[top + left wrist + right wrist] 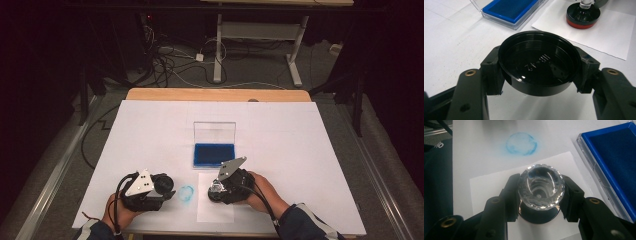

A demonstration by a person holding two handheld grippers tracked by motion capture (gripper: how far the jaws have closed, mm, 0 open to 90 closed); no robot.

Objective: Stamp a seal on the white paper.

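My left gripper is shut on a round black cap, hollow side facing the camera, held just above the white table; in the high view this gripper is at the front left. My right gripper is shut on the clear faceted knob of a stamp. The stamp's black base with a red rim rests on a small white paper sheet. In the high view the right gripper sits over that paper, to the right of the left one.
An open ink pad case with a blue pad lies behind the grippers, its clear lid standing upright. A round blue smudge marks the white table cover between the grippers. Cables and a desk frame lie on the floor beyond.
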